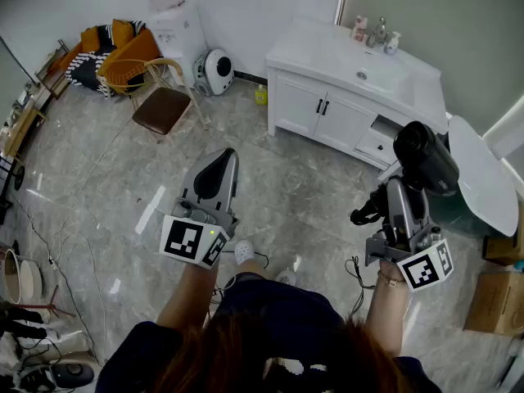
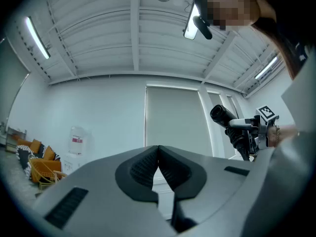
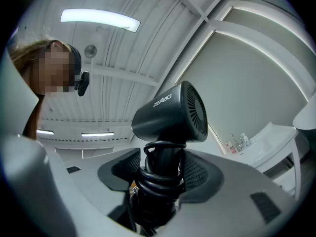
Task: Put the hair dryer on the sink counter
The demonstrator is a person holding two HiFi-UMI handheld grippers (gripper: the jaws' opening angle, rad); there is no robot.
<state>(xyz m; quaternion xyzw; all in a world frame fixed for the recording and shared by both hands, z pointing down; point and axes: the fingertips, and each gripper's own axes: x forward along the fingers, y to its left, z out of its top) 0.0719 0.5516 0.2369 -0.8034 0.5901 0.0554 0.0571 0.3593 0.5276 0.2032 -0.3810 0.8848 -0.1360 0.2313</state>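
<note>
**Hair dryer** [image 3: 170, 115]: black, head uppermost. Held in the air on the near side of the white table [image 1: 315, 51] that carries the sink, towards its right end; not yet set down.

**Right tool** [image 3: 160, 172]: clamped on the dryer's handle, over the cord coils [image 3: 157, 181] wound round it.

**Left tool** [image 2: 158, 169]: jaws together, nothing between them.

**Hazards, as judged:**
- The pads bear on springy cord, not on bare handle, so the top-heavy head may twist or slip.
- The bottles [image 1: 360, 29] by the faucet [image 1: 378, 33], at the far edge, may be knocked at set-down.
</note>
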